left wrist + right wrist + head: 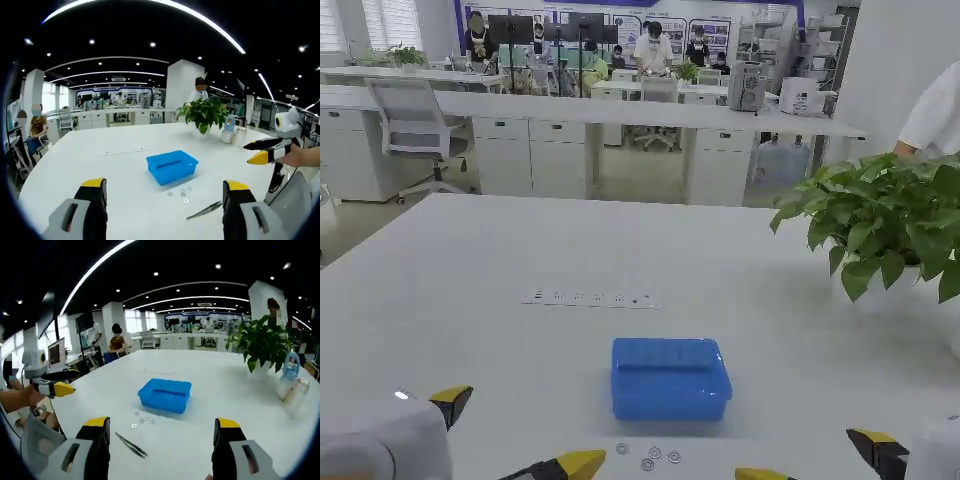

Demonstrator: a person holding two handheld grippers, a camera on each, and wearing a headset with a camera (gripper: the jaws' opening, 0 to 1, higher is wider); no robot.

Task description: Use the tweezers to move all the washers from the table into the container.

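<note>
1. We stand at a wide white table [470, 260], its top plain and matte, with a thin strip [590, 298] of small fittings set flat in it beyond the middle
2. The blue container [670, 378] sits on the table straight ahead of us, a shallow open rectangular tub
3. The washers [650, 458] lie in a small loose cluster on the bare table just beside the container's near wall, on our side of it and not touching it
4. The tweezers [205, 210] lie flat on the table nearer to us than the washers, apart from them and between our two tools
5. Our left gripper [164, 184] hangs above the table's near edge, its yellow-tipped jaws spread wide with nothing between them
6. Our right gripper [162, 422] is held level with it on the other side, jaws likewise wide apart and empty
7. A leafy green plant [880, 220] stands at the table's right side, well apart from the container
8. Behind the table runs a long row of white desks [620, 110] with a grey office chair [415, 125] pushed up at the left
9. Farther back several people [653, 48] sit or stand at other benches
10. Round ceiling lights [152, 44] and long curved light strips show overhead in both gripper views
</note>
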